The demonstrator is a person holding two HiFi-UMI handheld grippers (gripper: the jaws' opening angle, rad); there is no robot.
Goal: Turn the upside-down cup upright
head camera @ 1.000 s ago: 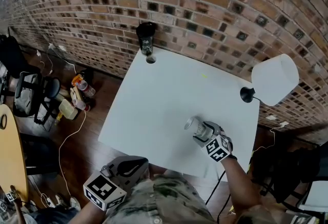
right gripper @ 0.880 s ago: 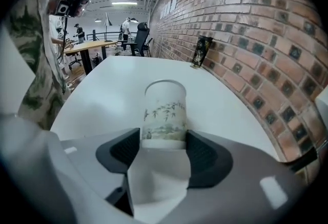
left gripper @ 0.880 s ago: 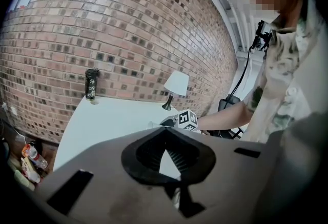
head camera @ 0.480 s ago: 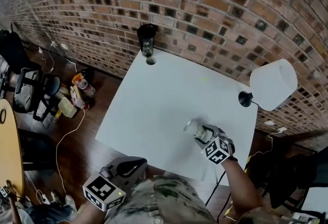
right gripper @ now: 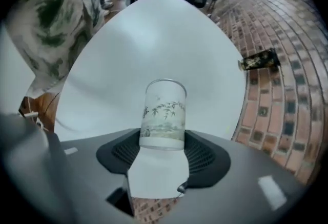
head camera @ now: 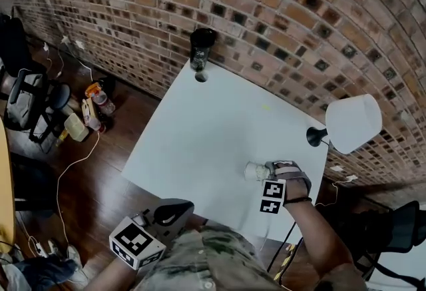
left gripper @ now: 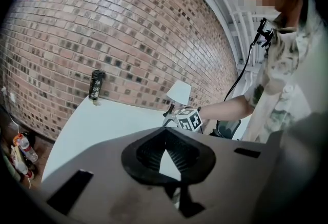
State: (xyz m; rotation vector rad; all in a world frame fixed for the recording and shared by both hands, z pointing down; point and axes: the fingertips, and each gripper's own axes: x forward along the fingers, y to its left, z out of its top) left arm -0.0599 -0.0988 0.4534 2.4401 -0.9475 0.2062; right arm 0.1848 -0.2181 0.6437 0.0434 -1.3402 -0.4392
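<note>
Right gripper jaws pinch the cup by one end, sideways over the worktop — it could slip out. Left gripper jaws closed, empty.

Frosted cup, matt table

In the head view we see only one end of the cup. The hand and the right gripper cover the rest, and the jaws are hidden too. In the right gripper view the jaw pads hide the cup's near end, so we cannot tell which end is open. The person's body hides the table's near edge. At the far corner, the dark bottle is too small to read.
</note>
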